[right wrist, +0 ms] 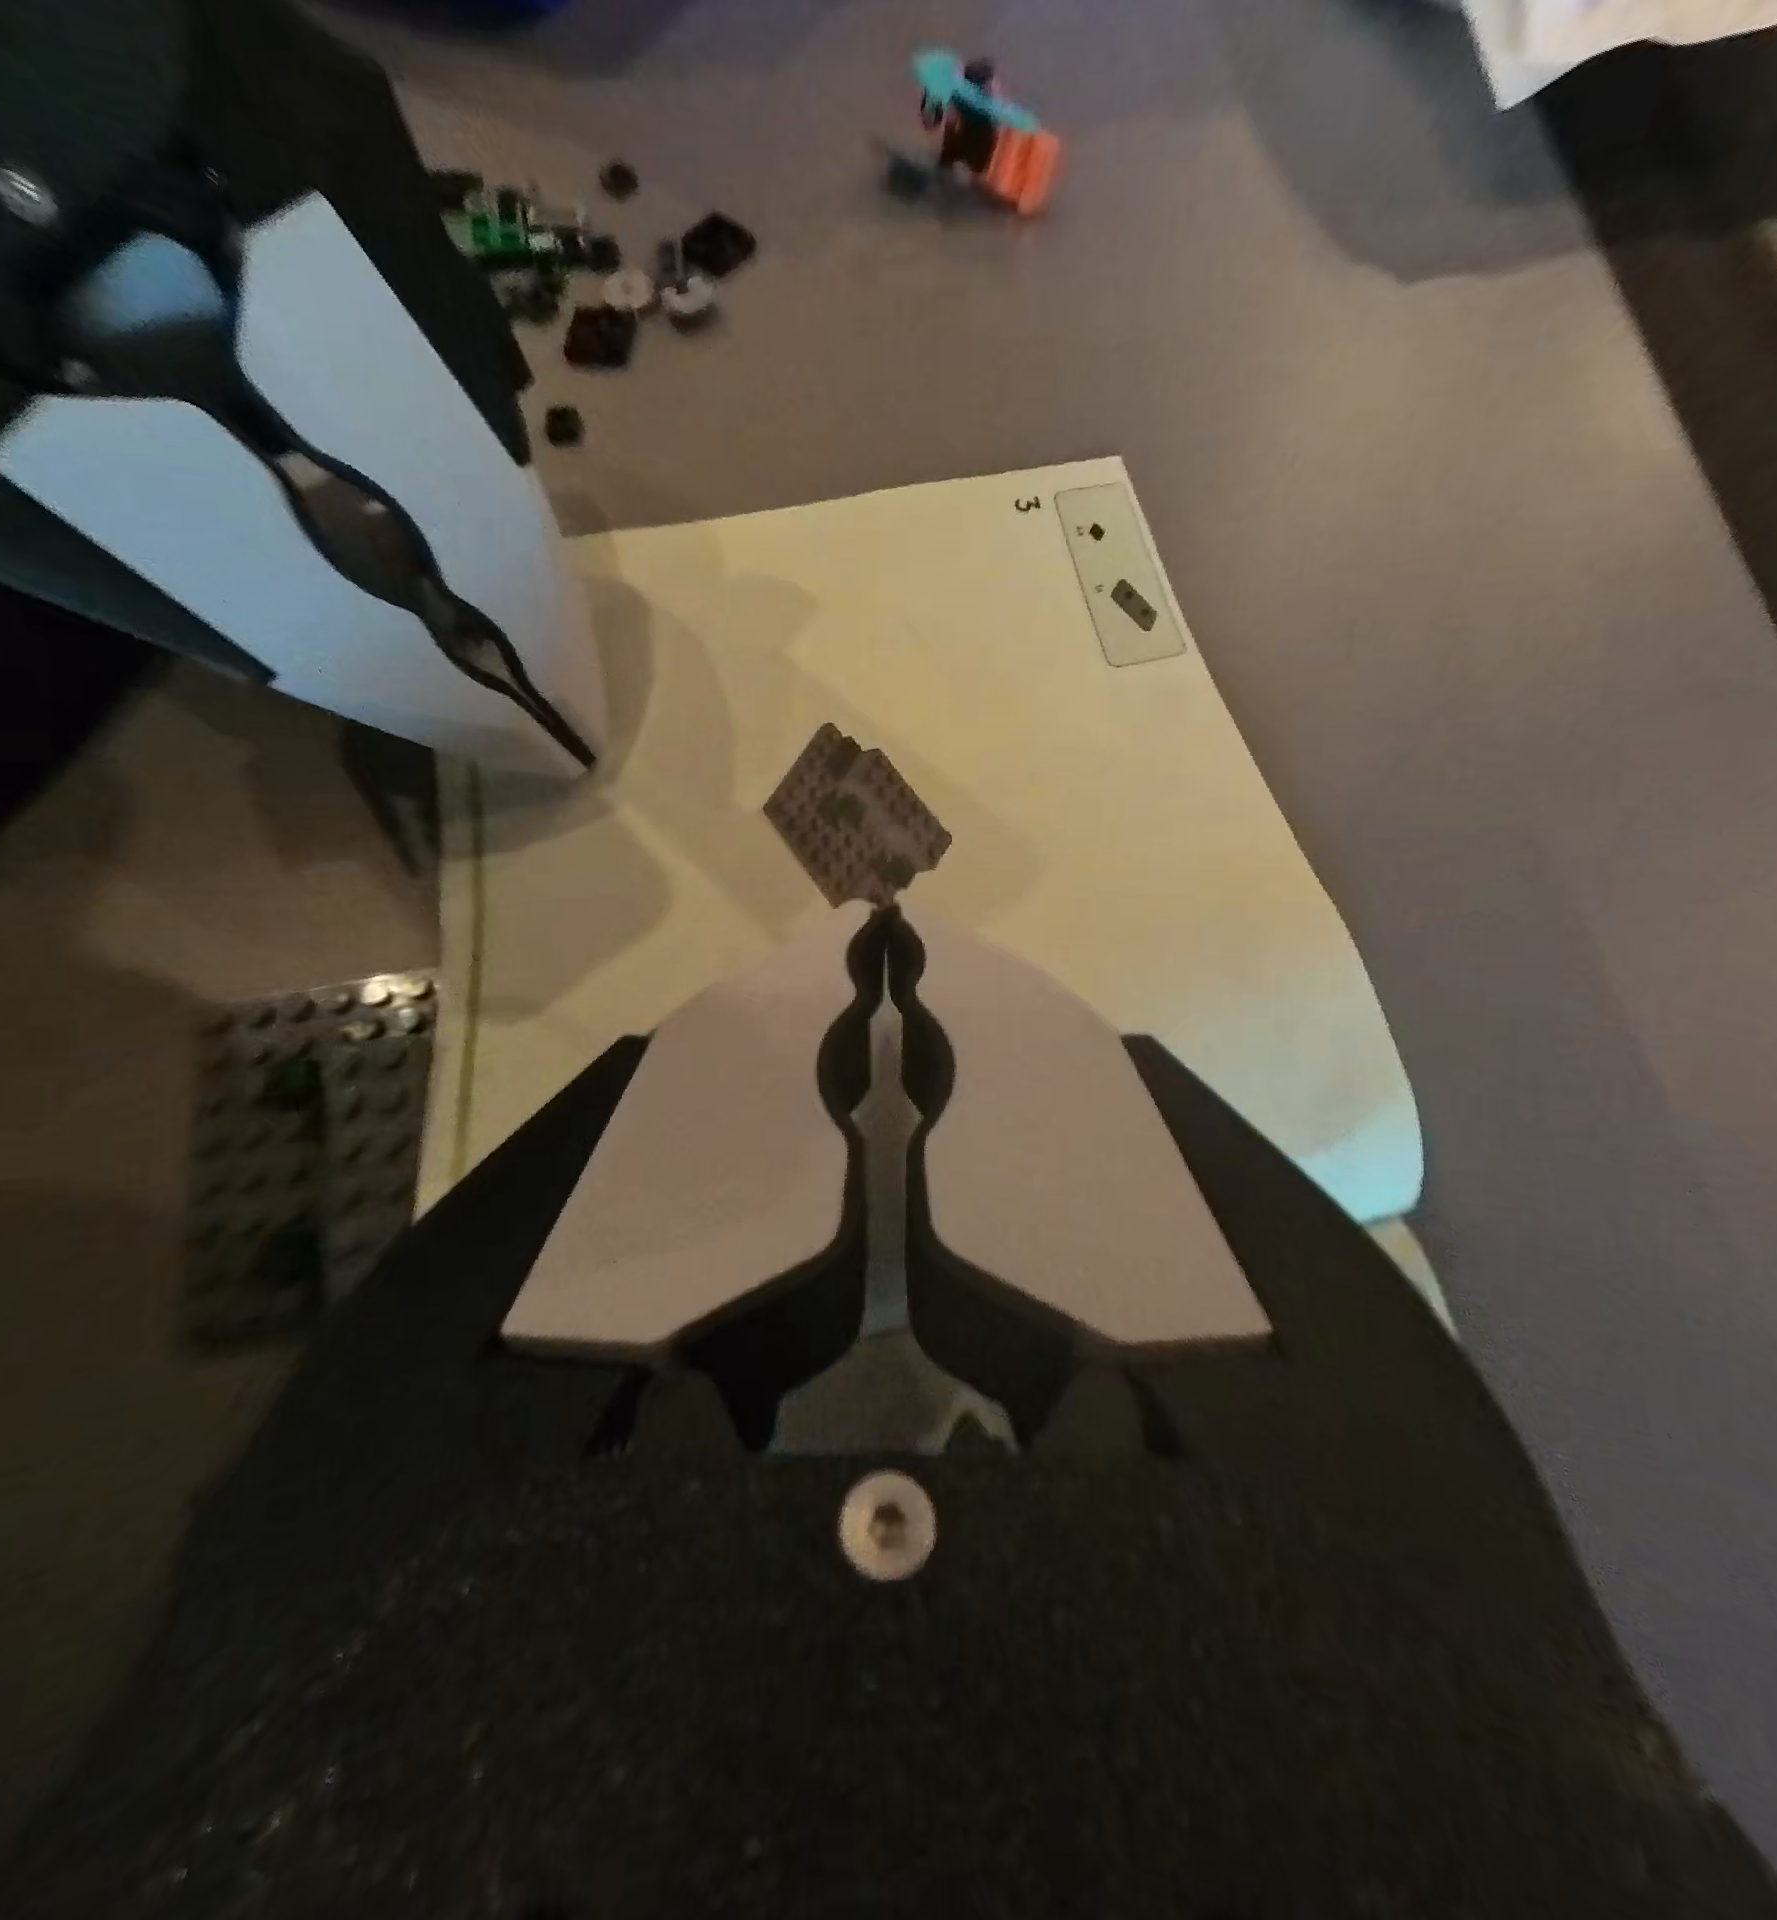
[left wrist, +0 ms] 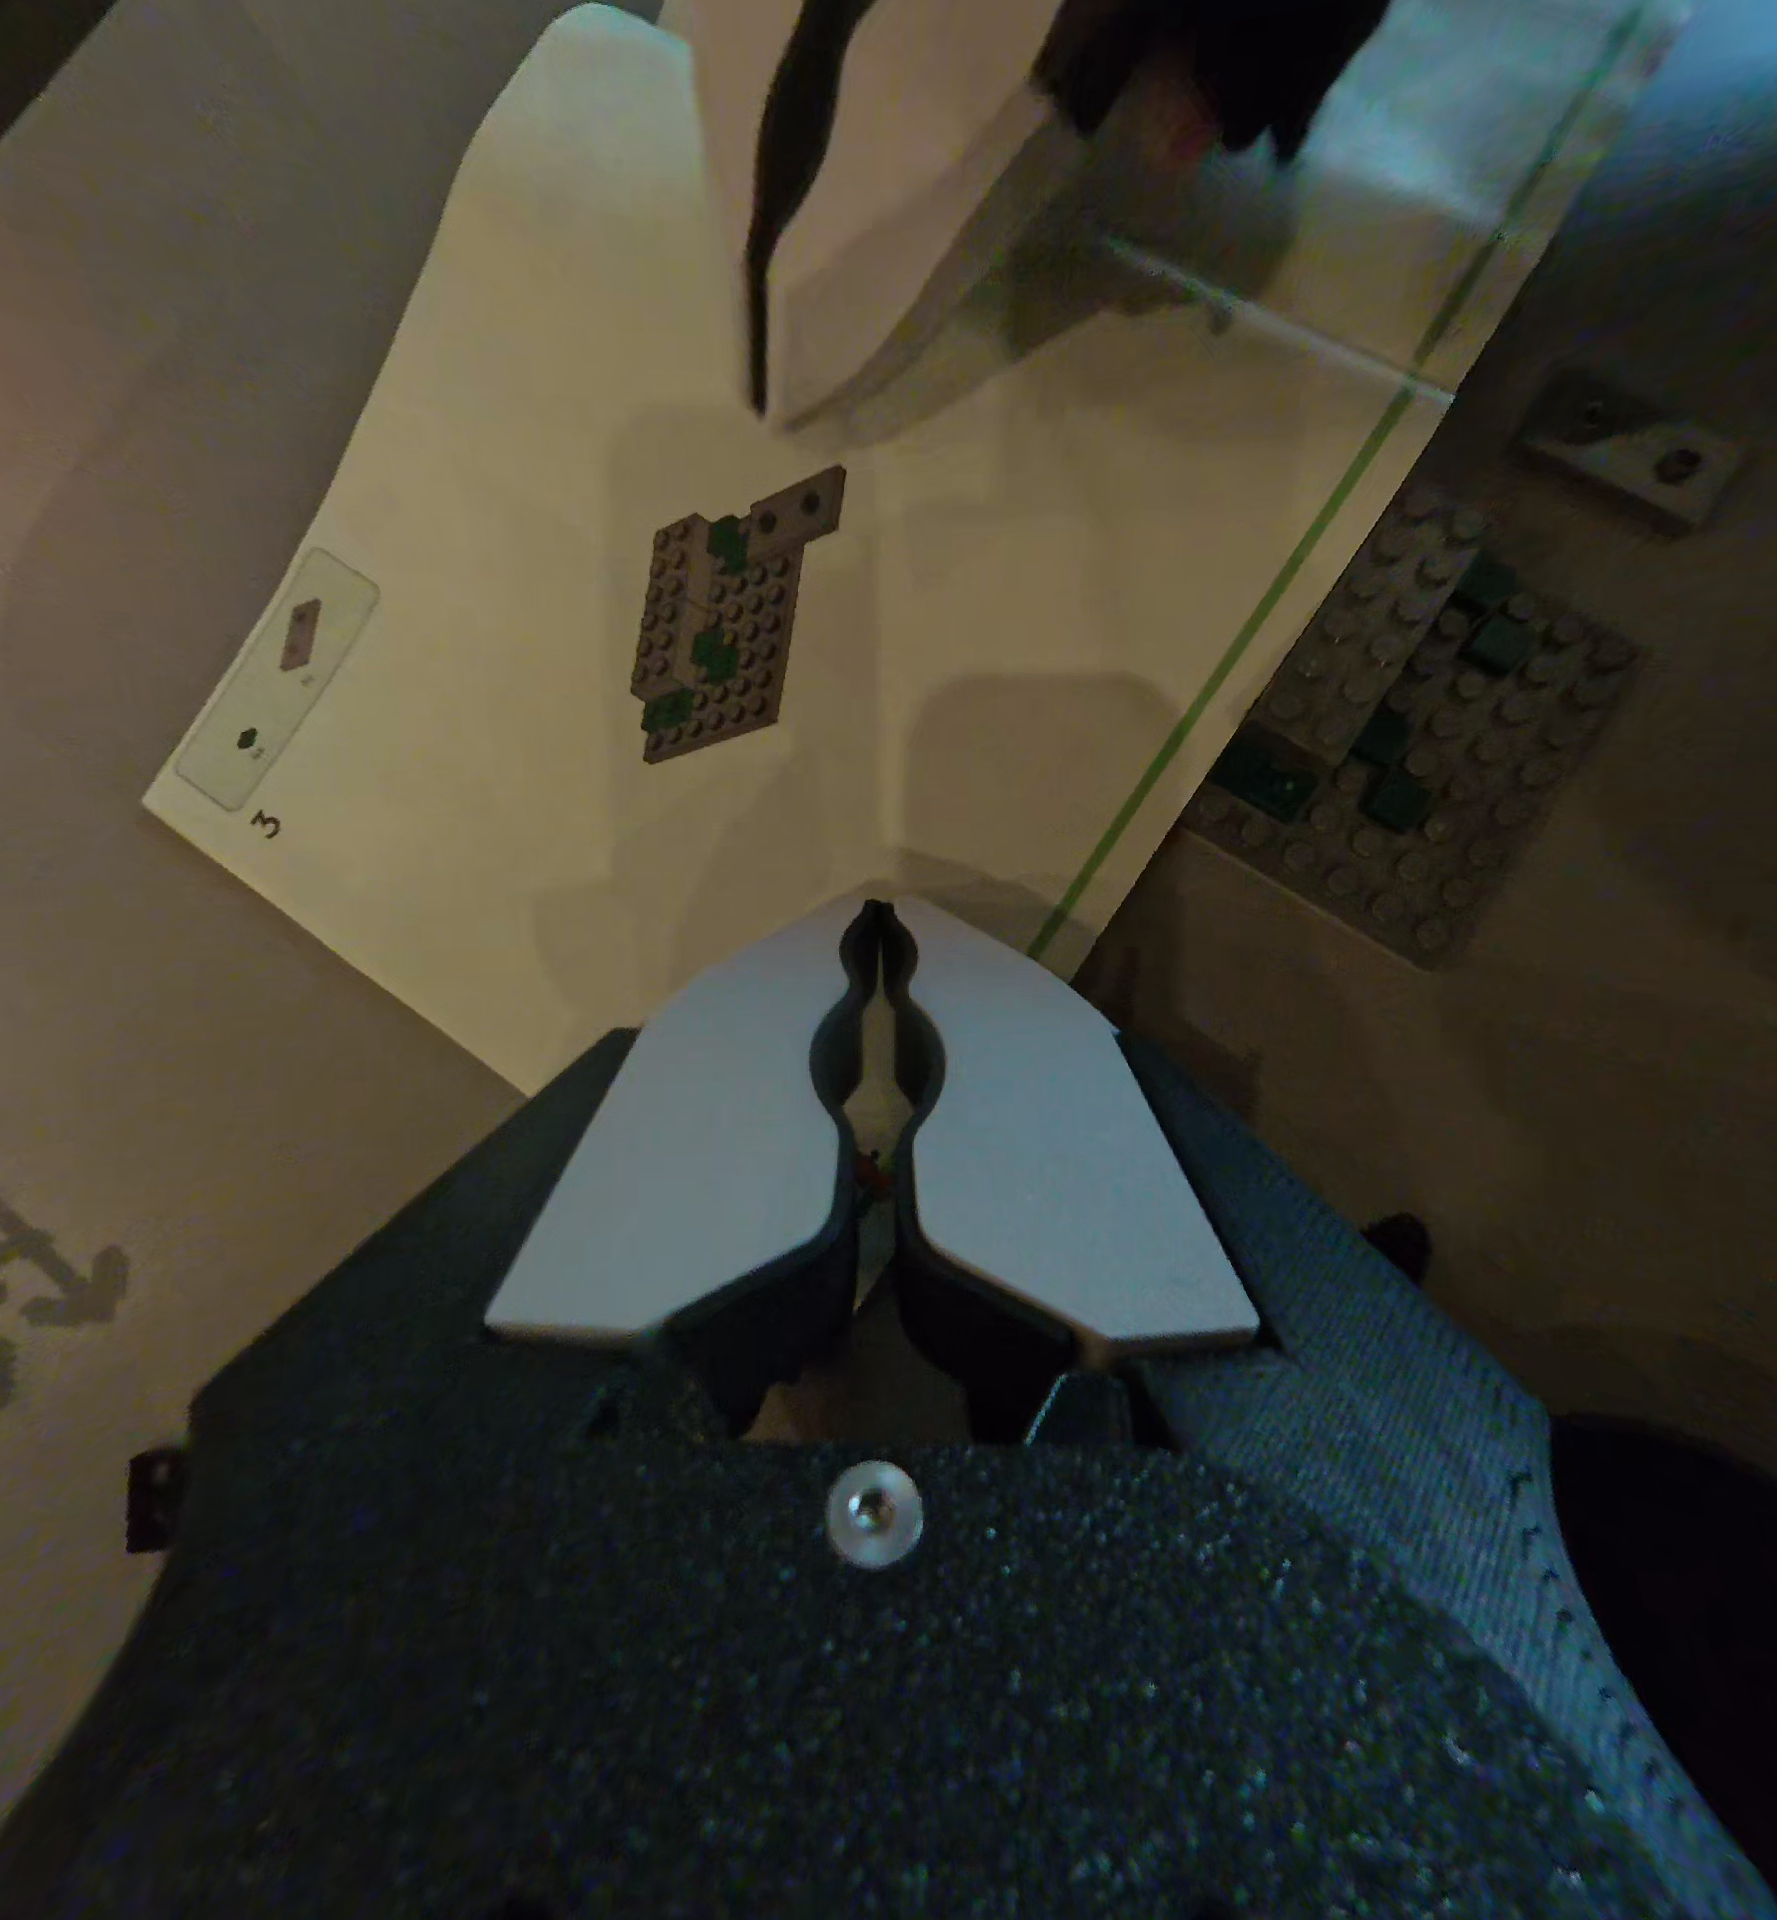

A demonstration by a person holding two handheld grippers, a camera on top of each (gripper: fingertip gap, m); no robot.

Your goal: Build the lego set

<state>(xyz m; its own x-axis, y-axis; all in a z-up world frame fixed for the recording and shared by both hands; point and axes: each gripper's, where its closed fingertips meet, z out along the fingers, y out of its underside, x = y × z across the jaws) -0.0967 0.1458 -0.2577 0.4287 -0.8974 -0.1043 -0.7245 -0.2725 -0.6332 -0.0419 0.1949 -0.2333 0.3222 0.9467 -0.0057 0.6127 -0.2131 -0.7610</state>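
My left gripper [left wrist: 879,916] is shut and empty, low over the near edge of the white instruction sheet [left wrist: 510,582]. The sheet's printed drawing of the build [left wrist: 718,613] lies ahead of it. The grey studded baseplate [left wrist: 1486,831] with several dark green tiles [left wrist: 1268,774] lies to the right, beside the sheet. A small grey plate with two holes [left wrist: 1632,457] lies beyond it. My right gripper [right wrist: 884,914] is shut and empty over the sheet [right wrist: 1123,883], its tips just short of the drawing [right wrist: 853,821]. The baseplate also shows in the right wrist view [right wrist: 364,1101], at lower left.
The right gripper [left wrist: 759,400] hangs blurred at the top of the left wrist view. The left gripper [right wrist: 577,753] shows at upper left of the right wrist view. Loose dark and green pieces [right wrist: 603,270] and an orange and cyan bit [right wrist: 988,135] lie beyond the sheet. Left tips to right tips: about 8 cm. From the right gripper's tips to the drawing [right wrist: 853,821] is close to 4 cm. It turns up in the left wrist view [left wrist: 718,621] as well.
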